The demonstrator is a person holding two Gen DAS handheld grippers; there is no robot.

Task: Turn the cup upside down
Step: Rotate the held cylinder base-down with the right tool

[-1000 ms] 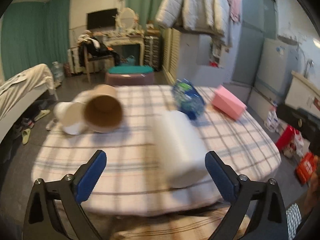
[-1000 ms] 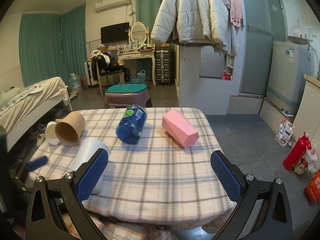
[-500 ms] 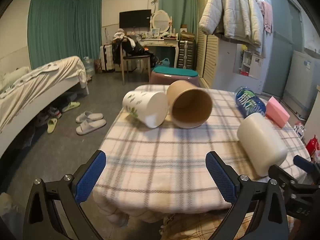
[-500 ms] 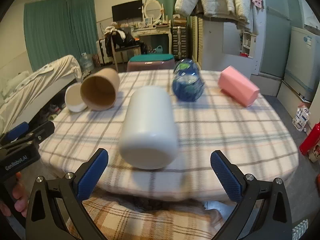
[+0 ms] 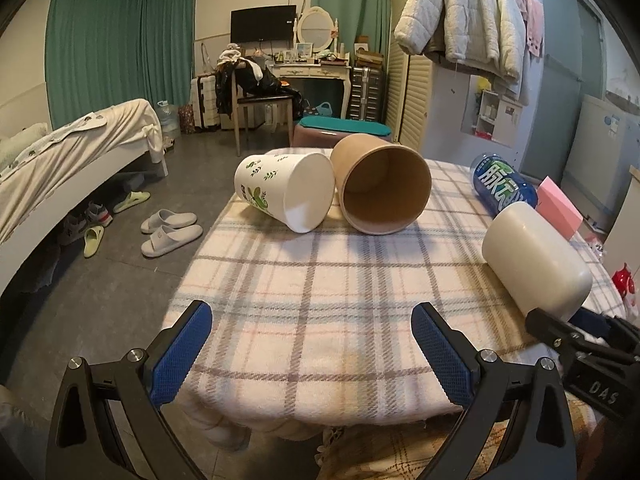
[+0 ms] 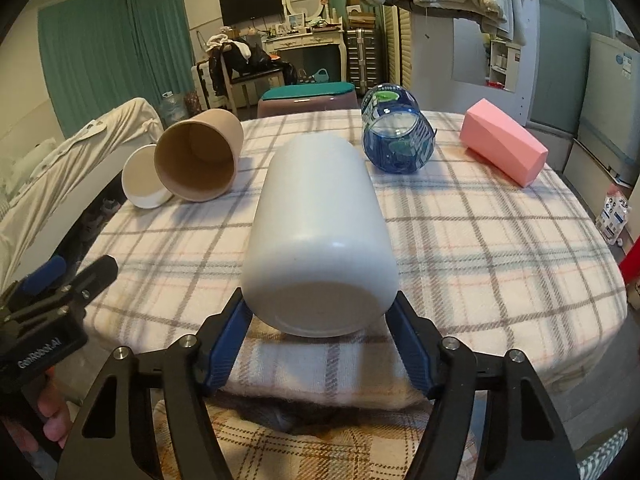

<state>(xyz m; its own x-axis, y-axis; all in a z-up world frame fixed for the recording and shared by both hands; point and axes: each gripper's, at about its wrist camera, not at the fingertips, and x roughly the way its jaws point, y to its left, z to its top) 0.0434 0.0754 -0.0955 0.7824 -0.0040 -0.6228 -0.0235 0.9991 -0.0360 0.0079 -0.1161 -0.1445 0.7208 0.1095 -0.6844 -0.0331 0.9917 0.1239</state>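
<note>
Right wrist view: the white cup (image 6: 320,236) is lying on its side on the plaid tabletop (image 6: 500,248), long axis running straight away from the right gripper (image 6: 320,344), whose fingers are bracketing its closed base, seemingly touching; the left gripper (image 5: 312,352) is hovering open, well apart.

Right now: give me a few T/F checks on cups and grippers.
1. The white cup lies on its side. True.
2. The right gripper has its fingers on either side of the white cup's base. True.
3. The left gripper holds the brown cup. False: it is open and empty, apart from that cup.
4. The pink cup stands upright. False: it lies on its side.
5. The brown cup's mouth faces the cameras. True.
</note>
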